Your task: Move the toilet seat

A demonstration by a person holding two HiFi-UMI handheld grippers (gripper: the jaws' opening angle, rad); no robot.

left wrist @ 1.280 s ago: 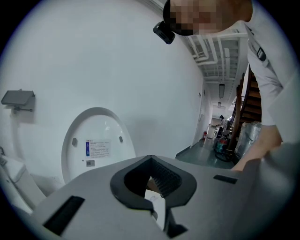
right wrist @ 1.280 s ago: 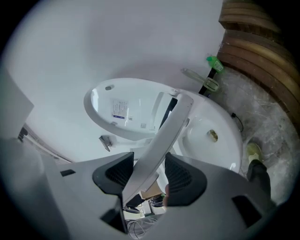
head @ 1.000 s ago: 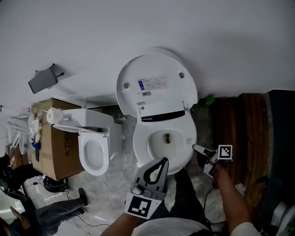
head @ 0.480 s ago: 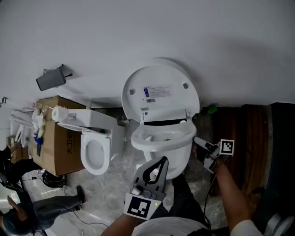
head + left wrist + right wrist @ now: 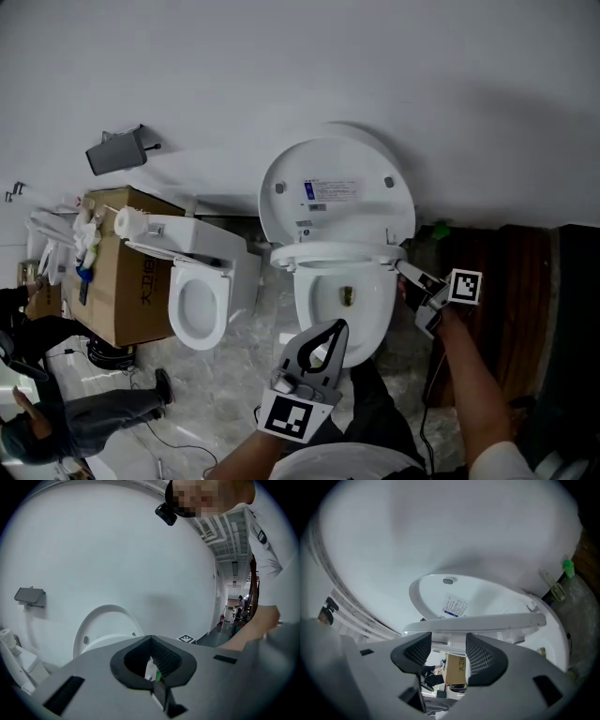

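Head view: the toilet seat (image 5: 337,255) hangs half-raised below the upright lid (image 5: 337,183), with the right gripper (image 5: 409,276) at its right edge. Left gripper view: the left gripper (image 5: 151,641) is closed and empty. Right gripper view: the jaws have just been opening and stand wide, the seat lying unpinched across their tips. Best to push up steadily from beneath.

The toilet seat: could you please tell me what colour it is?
White; the toilet seat shows best in the head view.

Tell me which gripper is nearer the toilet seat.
Right. The right gripper sits at the right edge of the toilet seat, jaws just opened, nothing gripped between them. The left gripper hangs shut in front of the bowl, apart from the seat.
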